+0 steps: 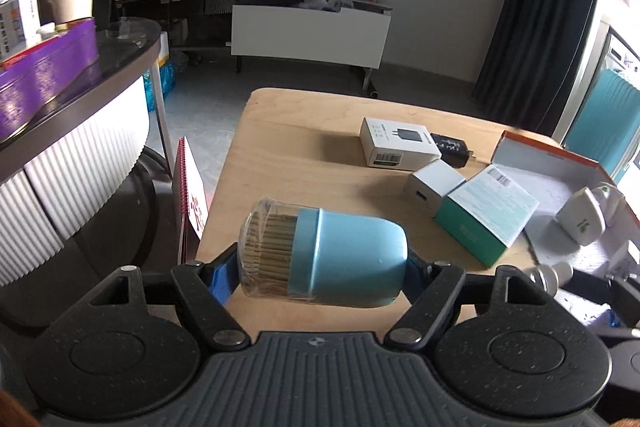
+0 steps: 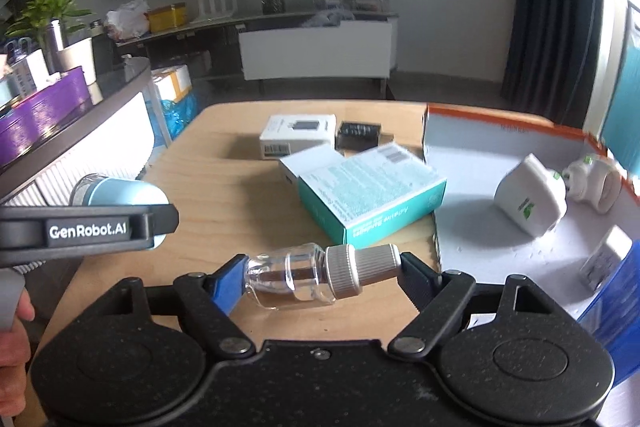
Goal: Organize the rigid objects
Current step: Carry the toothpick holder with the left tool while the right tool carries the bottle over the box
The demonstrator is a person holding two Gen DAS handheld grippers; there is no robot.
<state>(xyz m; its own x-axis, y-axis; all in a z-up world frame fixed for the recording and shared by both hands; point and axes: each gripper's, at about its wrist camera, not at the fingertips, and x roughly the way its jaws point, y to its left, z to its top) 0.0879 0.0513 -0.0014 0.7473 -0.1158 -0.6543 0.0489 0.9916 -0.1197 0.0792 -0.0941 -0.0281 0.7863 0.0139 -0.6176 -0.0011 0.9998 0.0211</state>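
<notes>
My left gripper [image 1: 322, 263] is shut on a light-blue toothpick jar [image 1: 344, 255] with a clear lid, held sideways above the wooden table [image 1: 288, 147]. The jar also shows in the right wrist view [image 2: 120, 193] at the left. My right gripper [image 2: 320, 273] is shut on a small clear bottle [image 2: 296, 275] with a silver cap, held sideways above the table's near edge. A teal box [image 2: 372, 195], a white charger box [image 2: 298, 137], a black adapter [image 2: 358, 135] and a small white cube charger [image 1: 434, 187] lie on the table.
An open orange-rimmed white box [image 2: 500, 187] at the right holds white plug adapters [image 2: 530, 201]. A red spiral notebook [image 1: 192, 203] leans by the table's left edge. A curved counter [image 1: 80, 107] with a purple box stands at the left.
</notes>
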